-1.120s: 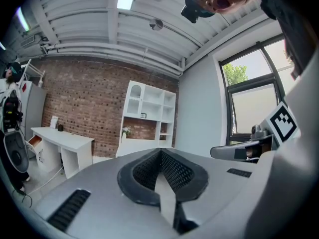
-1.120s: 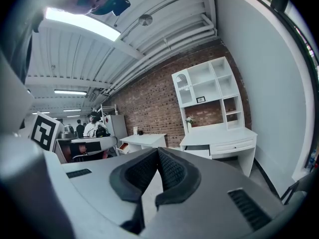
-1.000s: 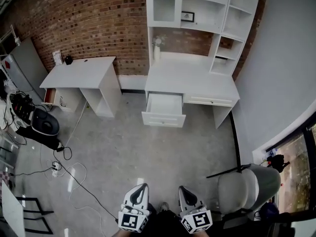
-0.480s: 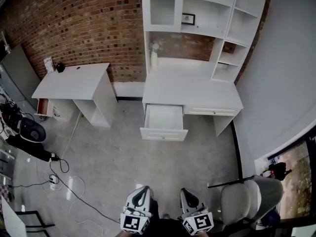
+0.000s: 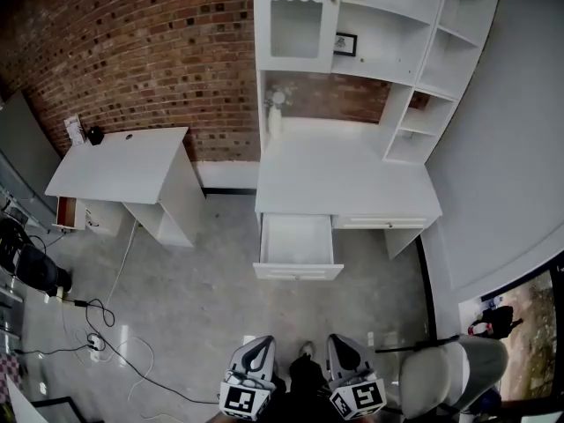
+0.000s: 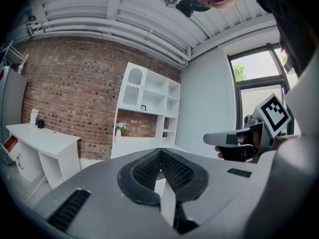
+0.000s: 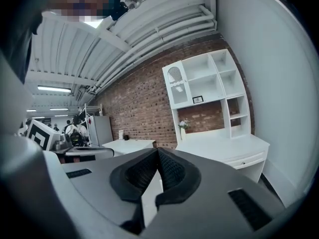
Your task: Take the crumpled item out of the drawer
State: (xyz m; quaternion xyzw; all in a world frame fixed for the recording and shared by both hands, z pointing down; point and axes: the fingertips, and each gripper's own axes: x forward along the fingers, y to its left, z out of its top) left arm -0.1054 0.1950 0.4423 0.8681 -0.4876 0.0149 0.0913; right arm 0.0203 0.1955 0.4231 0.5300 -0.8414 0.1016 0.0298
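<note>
L gripper (image 5: 256, 352) & R gripper (image 5: 341, 351) sit low at the bottom edge, side by side. Both have jaws pressed together, nothing btwn them. Gray chair (image 5: 449, 373) just R of the R gripper. Cable (image 5: 92, 305) trails on the concrete floor (image 5: 211, 289) to the L. Further out, the drawer (image 5: 297, 243) stands pulled open from the white desk (image 5: 348, 179), well apart from both grippers. Its inside looks pale; crumpled item can't be made out from here. Vase (image 5: 275, 113) at the desk's back, shelves (image 5: 388, 25) above, brick wall (image 5: 132, 51) behind.
</note>
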